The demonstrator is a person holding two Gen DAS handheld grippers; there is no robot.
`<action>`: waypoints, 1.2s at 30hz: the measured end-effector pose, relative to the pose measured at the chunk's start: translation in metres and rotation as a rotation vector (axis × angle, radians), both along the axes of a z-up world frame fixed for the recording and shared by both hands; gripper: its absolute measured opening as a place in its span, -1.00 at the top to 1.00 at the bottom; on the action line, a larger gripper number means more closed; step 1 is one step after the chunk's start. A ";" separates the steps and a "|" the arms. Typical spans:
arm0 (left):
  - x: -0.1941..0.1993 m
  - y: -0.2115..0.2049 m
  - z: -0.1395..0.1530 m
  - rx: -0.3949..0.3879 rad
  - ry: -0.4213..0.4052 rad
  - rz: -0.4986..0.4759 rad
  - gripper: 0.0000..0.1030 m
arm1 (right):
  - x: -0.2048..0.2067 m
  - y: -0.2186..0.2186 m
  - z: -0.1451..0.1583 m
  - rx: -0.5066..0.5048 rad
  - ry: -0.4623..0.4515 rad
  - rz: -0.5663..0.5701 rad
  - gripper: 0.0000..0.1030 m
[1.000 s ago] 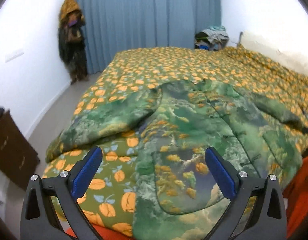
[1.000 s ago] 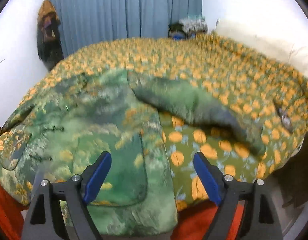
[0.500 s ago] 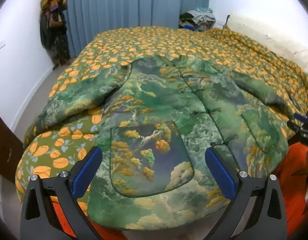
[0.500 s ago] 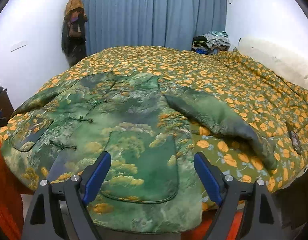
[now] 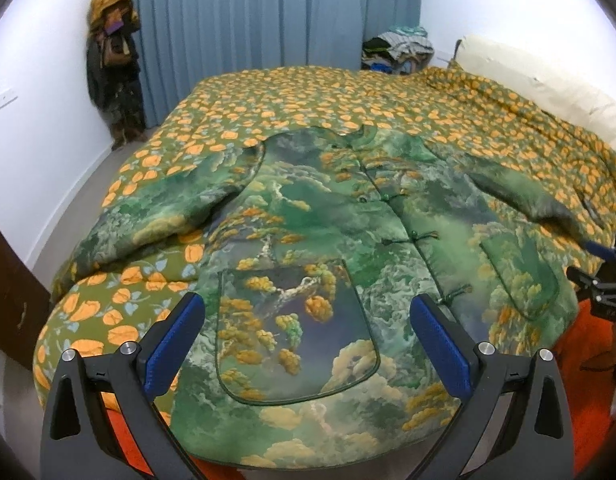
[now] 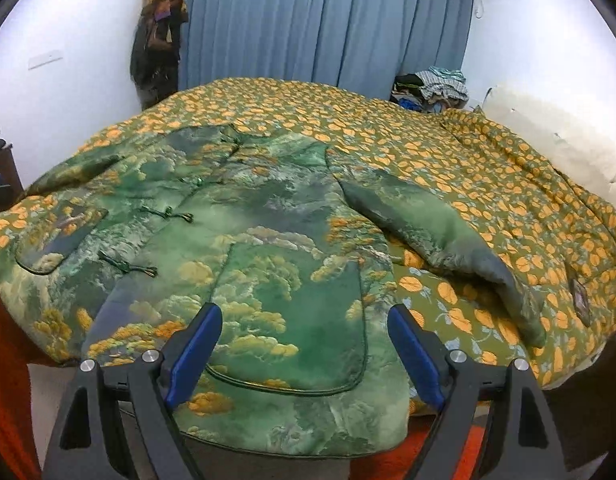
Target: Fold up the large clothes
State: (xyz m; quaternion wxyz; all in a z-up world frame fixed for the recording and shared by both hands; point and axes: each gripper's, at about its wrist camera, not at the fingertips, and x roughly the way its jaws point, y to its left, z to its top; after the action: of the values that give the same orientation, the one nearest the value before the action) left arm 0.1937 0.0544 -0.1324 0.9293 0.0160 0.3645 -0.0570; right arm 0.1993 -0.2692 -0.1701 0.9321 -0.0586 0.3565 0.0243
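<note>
jacket (image 5: 348,240) looks padded, soft, bulky | grab a sleeve cuff (image 6: 520,304) | both hand-held grippers (image 5: 303,340) (image 6: 303,344) gaping wide, empty

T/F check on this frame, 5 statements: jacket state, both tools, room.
1. The jacket lies spread flat on the bed, front side up. True.
2. The left tool is shut on the jacket hem. False: its jaws stand open, holding nothing.
3. The right tool is open. True.
4. Both sleeves are folded across the chest. False: the left sleeve and right sleeve both lie out to the sides.
5. The curtain behind the bed is red. False: it is blue.
</note>
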 end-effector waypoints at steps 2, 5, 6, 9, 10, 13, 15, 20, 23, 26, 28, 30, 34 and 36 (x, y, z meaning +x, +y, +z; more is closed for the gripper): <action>0.001 0.002 0.003 -0.012 -0.006 0.012 -0.98 | 0.005 -0.007 0.000 0.007 0.029 -0.034 -0.68; 0.000 0.004 0.008 -0.026 -0.028 0.038 -0.98 | 0.014 -0.022 0.001 0.055 0.074 -0.085 -0.68; 0.000 0.005 0.008 -0.027 -0.032 0.045 -0.98 | 0.015 -0.025 0.000 0.056 0.080 -0.099 -0.68; 0.003 0.004 0.007 -0.020 -0.034 0.058 -0.98 | 0.019 -0.031 -0.002 0.043 0.098 -0.129 -0.68; 0.004 0.004 0.006 -0.017 -0.030 0.062 -0.98 | 0.020 -0.033 -0.003 0.041 0.102 -0.135 -0.68; 0.007 0.004 0.002 -0.013 -0.016 0.077 -0.98 | 0.021 -0.038 -0.003 0.035 0.112 -0.158 -0.68; 0.008 0.004 0.001 -0.014 -0.009 0.080 -0.98 | 0.022 -0.042 -0.004 0.030 0.117 -0.175 -0.68; 0.009 0.005 0.000 -0.007 -0.009 0.091 -0.98 | 0.023 -0.050 -0.007 0.027 0.133 -0.204 -0.68; 0.011 0.006 -0.003 -0.010 -0.002 0.103 -0.98 | 0.023 -0.053 -0.009 0.033 0.136 -0.206 -0.68; 0.012 0.008 -0.006 -0.002 0.006 0.114 -0.98 | 0.023 -0.060 -0.014 0.078 0.137 -0.203 -0.68; 0.013 0.009 -0.009 0.007 0.014 0.122 -0.98 | 0.026 -0.075 -0.019 0.142 0.149 -0.220 -0.68; 0.014 0.011 -0.012 0.013 0.022 0.132 -0.98 | 0.032 -0.103 -0.024 0.229 0.141 -0.266 -0.68; 0.016 0.017 -0.015 0.011 0.031 0.155 -0.98 | 0.044 -0.179 -0.038 0.438 0.105 -0.420 -0.68; 0.017 0.020 -0.017 0.007 0.038 0.167 -0.98 | 0.047 -0.229 -0.058 0.611 0.100 -0.555 -0.68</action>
State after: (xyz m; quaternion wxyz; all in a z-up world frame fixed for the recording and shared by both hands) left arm 0.2106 0.0739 -0.1494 0.9237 -0.0121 0.3822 0.0219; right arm 0.2467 -0.4984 -0.2278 0.8593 0.3204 0.3801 -0.1201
